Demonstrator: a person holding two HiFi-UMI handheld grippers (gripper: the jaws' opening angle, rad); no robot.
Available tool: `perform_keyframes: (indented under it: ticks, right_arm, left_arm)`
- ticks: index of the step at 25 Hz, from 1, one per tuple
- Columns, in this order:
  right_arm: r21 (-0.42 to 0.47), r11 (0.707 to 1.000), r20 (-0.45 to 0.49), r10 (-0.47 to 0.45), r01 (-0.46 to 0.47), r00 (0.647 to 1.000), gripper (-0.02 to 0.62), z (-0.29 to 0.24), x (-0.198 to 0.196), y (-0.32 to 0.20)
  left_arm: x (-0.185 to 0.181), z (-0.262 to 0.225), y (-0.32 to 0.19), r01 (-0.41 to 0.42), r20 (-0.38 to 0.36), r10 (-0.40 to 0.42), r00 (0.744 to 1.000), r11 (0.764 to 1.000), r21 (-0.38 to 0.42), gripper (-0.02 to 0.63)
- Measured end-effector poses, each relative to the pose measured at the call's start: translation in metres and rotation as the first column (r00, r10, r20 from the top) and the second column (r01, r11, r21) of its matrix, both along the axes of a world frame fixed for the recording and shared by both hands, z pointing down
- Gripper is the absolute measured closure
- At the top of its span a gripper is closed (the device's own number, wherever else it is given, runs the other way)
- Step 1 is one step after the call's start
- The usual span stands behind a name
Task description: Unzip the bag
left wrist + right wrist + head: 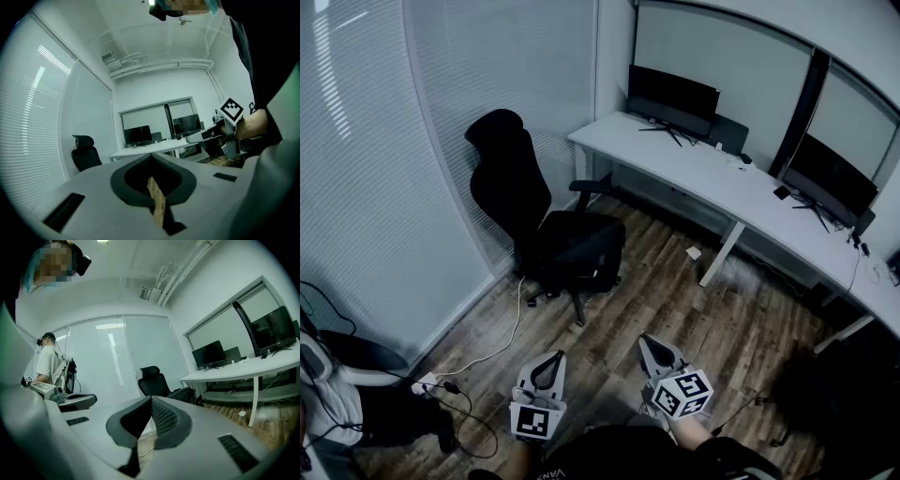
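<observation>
The left gripper (550,358) has its jaws pressed together with nothing between them, and the right gripper (649,343) is the same: closed and empty. Both are held level, side by side but apart, above the wooden floor (675,300), each with its marker cube towards the person. In the left gripper view the right gripper shows at the right edge, held in a bare hand (255,125).

Ahead of them stands a black office chair (508,173). The bag (581,246) shows only as a dark bulk on its seat — well apart from both grippers and untouched. No zip can be made out.

Beyond the chair a long white worktop (712,178) runs along the wall and carries two dark monitors (673,98). Closed blinds (356,187) cover the left wall. A white cable (511,328) runs across the floor from the chair to a power strip (427,382), beside another person (323,389) at the left edge.
</observation>
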State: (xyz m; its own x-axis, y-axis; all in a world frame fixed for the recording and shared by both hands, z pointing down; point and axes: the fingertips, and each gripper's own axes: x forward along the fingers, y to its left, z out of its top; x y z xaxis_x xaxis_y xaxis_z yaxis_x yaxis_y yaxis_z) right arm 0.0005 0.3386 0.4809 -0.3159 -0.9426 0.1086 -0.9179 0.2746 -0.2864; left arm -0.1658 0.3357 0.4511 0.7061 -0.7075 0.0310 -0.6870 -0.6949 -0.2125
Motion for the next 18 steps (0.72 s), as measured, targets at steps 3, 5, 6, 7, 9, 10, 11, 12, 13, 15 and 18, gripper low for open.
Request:
perform_keyframes:
  ticks: [3, 5, 6, 7, 9, 10, 11, 12, 13, 15, 18]
  right_arm:
    - [0.019, 1.000, 0.034, 0.002, -0.002, 0.999, 0.551, -0.002, -0.001, -0.004]
    - [0.026, 1.000, 0.049, -0.007, 0.006, 0.999, 0.549, -0.002, -0.006, -0.009]
    - [0.024, 1.000, 0.054, -0.011, 0.010, 0.998, 0.549, -0.003, -0.008, -0.012]
    - [0.021, 1.000, 0.058, -0.015, 0.013, 0.998, 0.549, -0.003, -0.009, -0.015]
    - [0.012, 1.000, 0.064, -0.021, 0.020, 0.998, 0.548, -0.003, -0.009, -0.023]
    - [0.008, 1.000, 0.066, -0.026, 0.025, 0.997, 0.548, -0.002, -0.007, -0.026]
    - [0.006, 0.999, 0.066, -0.034, 0.033, 0.997, 0.548, 0.000, -0.006, -0.029]
    - [0.003, 0.999, 0.064, -0.043, 0.043, 0.997, 0.548, 0.002, -0.005, -0.034]
    - [0.000, 0.999, 0.060, -0.051, 0.051, 0.997, 0.548, 0.003, -0.004, -0.040]
    - [-0.008, 0.998, 0.050, -0.062, 0.063, 0.997, 0.546, 0.007, -0.002, -0.057]
    - [-0.017, 0.997, 0.047, -0.078, 0.079, 0.996, 0.525, 0.012, 0.003, -0.081]
  left_arm:
    - [-0.002, 0.004, -0.004, -0.002, 0.006, 0.002, 1.000, 1.000, -0.011, 0.588]
    - [-0.006, 0.005, -0.010, 0.003, 0.002, -0.003, 1.000, 1.000, -0.021, 0.588]
    - [-0.007, 0.005, -0.013, 0.004, 0.000, -0.004, 1.000, 1.000, -0.024, 0.588]
    - [-0.007, 0.005, -0.016, 0.002, 0.000, -0.002, 1.000, 1.000, -0.026, 0.588]
    - [-0.005, 0.005, -0.022, -0.004, 0.002, 0.004, 1.000, 1.000, -0.026, 0.588]
    - [-0.003, 0.006, -0.024, -0.005, 0.001, 0.005, 1.000, 1.000, -0.026, 0.588]
    - [0.000, 0.008, -0.027, -0.003, 0.000, 0.003, 1.000, 1.000, -0.027, 0.588]
    - [0.002, 0.010, -0.031, 0.001, 0.003, -0.001, 1.000, 1.000, -0.028, 0.588]
    - [0.004, 0.012, -0.037, 0.008, 0.009, -0.008, 1.000, 1.000, -0.029, 0.588]
    - [0.006, 0.015, -0.053, 0.022, 0.014, -0.022, 1.000, 0.999, -0.030, 0.584]
    - [0.012, 0.021, -0.075, 0.035, 0.029, -0.034, 0.999, 0.999, -0.033, 0.581]
